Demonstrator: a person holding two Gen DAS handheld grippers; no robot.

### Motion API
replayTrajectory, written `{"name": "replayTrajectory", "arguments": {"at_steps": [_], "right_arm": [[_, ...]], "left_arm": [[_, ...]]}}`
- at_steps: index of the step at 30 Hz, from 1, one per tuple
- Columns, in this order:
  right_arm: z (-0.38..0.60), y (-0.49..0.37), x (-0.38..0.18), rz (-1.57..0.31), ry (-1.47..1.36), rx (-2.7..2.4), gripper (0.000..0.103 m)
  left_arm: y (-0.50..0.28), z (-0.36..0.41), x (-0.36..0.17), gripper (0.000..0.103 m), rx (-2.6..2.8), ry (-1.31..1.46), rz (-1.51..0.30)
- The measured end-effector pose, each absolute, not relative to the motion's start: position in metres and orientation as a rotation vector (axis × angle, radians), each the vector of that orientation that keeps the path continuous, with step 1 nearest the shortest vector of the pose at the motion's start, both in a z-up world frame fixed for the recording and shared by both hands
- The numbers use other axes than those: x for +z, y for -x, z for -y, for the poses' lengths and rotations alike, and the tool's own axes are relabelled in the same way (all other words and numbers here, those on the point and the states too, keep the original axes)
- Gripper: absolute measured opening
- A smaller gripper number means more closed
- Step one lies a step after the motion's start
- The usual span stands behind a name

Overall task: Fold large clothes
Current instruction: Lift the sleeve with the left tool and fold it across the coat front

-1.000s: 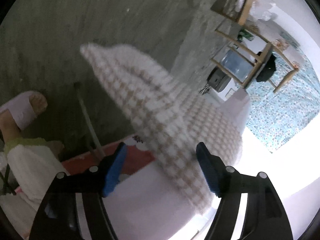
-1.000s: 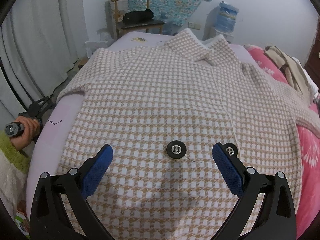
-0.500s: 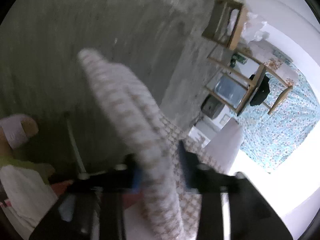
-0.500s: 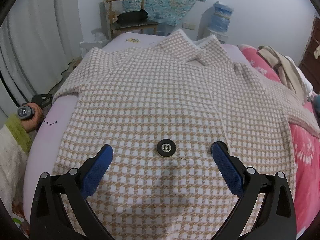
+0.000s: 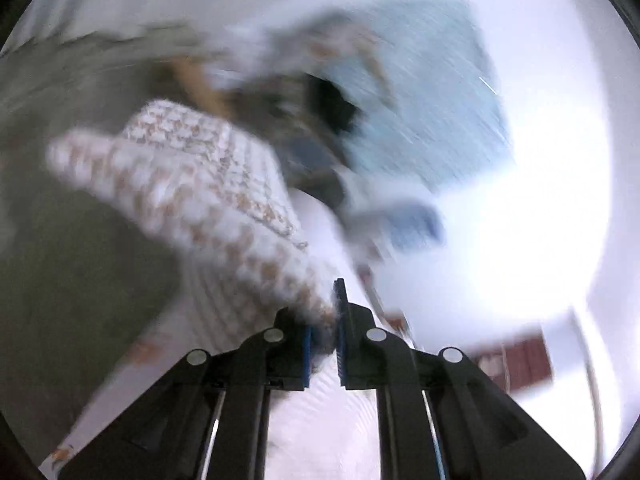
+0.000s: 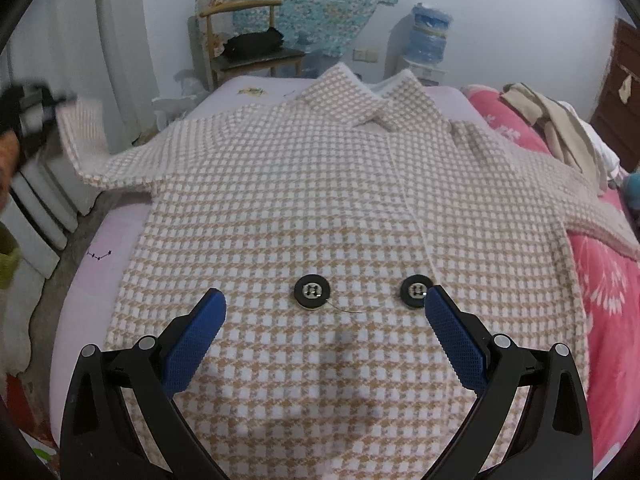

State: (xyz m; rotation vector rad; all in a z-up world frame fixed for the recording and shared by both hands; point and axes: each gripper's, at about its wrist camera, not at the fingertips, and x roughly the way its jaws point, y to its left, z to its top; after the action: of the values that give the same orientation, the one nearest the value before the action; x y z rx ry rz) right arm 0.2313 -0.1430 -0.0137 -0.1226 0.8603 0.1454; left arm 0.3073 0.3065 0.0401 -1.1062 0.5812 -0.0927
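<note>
At the bed's [image 6: 120, 224] left edge, left hand-held gripper [image 5: 322, 332] clamps the coat [image 6: 320, 200] sleeve [image 5: 192, 184], lifted for folding inward; right hand-held gripper [image 6: 324, 320] hovers open, empty.

No text, label, brand or number can be read in either view. The left wrist view is smeared by blur, and in the right wrist view the small dark marks on the lilac bed sheet [image 6: 100, 255] are too small to tell whether they are writing or just a printed pattern.
</note>
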Motion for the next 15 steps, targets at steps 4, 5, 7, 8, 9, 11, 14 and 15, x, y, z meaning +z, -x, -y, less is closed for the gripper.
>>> {"name": "replayTrajectory", "arguments": {"at_steps": [4, 5, 7, 8, 9, 11, 14, 15], "right_arm": [[0.158, -0.228, -0.014, -0.864, 0.095, 0.122, 0.095], [0.16, -0.227, -0.014, -0.863, 0.091, 0.116, 0.095], [0.167, -0.224, -0.013, -0.861, 0.084, 0.101, 0.095], [0.174, -0.223, -0.013, -0.861, 0.076, 0.089, 0.095], [0.177, -0.223, -0.013, -0.862, 0.07, 0.082, 0.095], [0.189, -0.222, -0.014, -0.864, 0.051, 0.063, 0.095], [0.203, -0.221, -0.016, -0.873, 0.027, 0.047, 0.095], [0.206, -0.22, -0.017, -0.877, 0.021, 0.045, 0.095]], "left_arm": [[-0.316, -0.214, 0.085, 0.009, -0.317, 0.908, -0.653], [-0.318, -0.191, 0.088, 0.009, -0.345, 0.857, -0.683], [-0.318, -0.148, 0.084, 0.009, -0.391, 0.76, -0.75], [-0.319, -0.132, 0.08, 0.01, -0.398, 0.721, -0.776], [-0.319, -0.112, 0.072, 0.01, -0.397, 0.667, -0.812], [-0.32, -0.084, 0.053, 0.017, -0.387, 0.575, -0.881], [-0.319, -0.057, 0.019, 0.045, -0.369, 0.503, -0.977], [-0.318, -0.053, 0.009, 0.054, -0.35, 0.488, -0.998]]}}
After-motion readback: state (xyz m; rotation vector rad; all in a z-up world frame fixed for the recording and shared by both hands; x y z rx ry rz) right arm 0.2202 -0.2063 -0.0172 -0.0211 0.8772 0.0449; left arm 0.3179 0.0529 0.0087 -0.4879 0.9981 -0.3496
